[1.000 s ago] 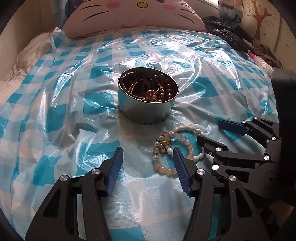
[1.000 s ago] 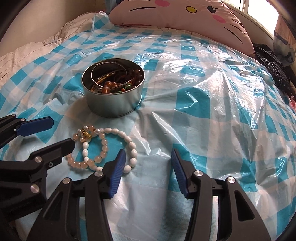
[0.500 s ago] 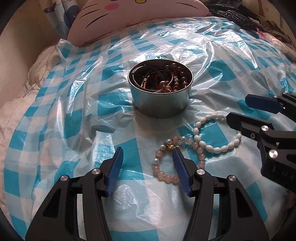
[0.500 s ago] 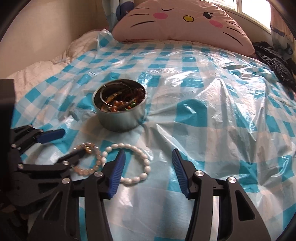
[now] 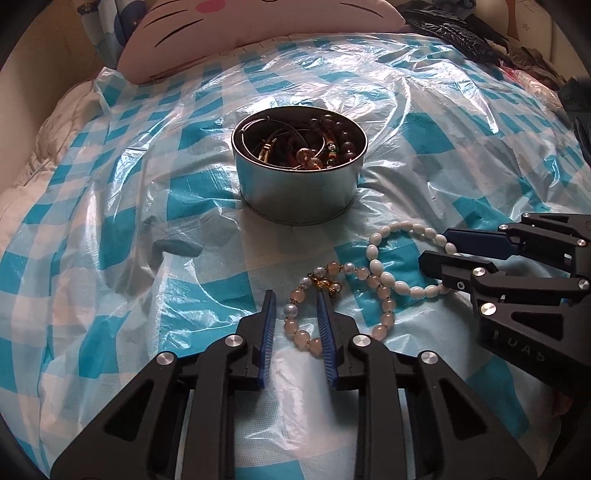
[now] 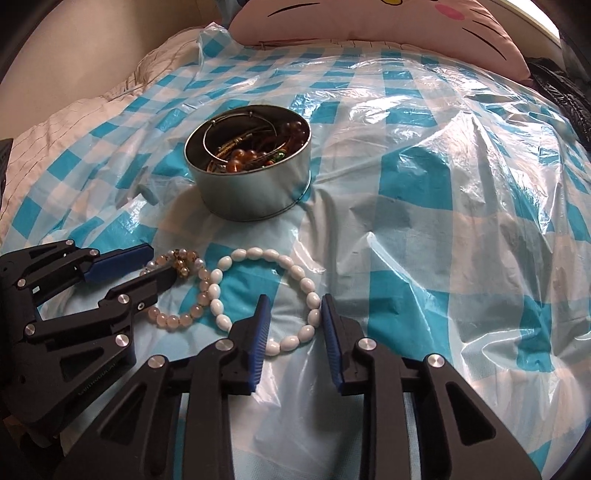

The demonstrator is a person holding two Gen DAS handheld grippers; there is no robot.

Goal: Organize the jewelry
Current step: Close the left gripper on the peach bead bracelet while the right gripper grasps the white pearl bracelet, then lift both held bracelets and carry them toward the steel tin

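Observation:
A round metal tin (image 5: 299, 199) (image 6: 251, 195) holding several bracelets stands mid-bed. In front of it lie a pink bead bracelet (image 5: 386, 306) (image 6: 173, 319) with a gold clasp and a white oval-bead bracelet (image 5: 373, 251) (image 6: 258, 253), touching each other. My left gripper (image 5: 295, 299) (image 6: 162, 264) is down over the pink bracelet, its jaws closing with the clasp-side beads between them; a gap still shows on one side. My right gripper (image 6: 294, 301) (image 5: 436, 245) straddles the near right arc of the white bracelet, its jaws closing too, not clamped.
A crinkled blue-and-white checked plastic sheet (image 5: 424, 147) covers the bed. A pink cat-face pillow (image 5: 258, 22) (image 6: 369, 22) lies at the back, dark clothing (image 5: 461, 26) at the back right. A small blue lump (image 5: 177, 247) sits left of the tin.
Both grippers' jaws have narrowed from wide open. The left now has pink beads between its pads, the right has white beads. The two bracelets lie more apart than a second ago.

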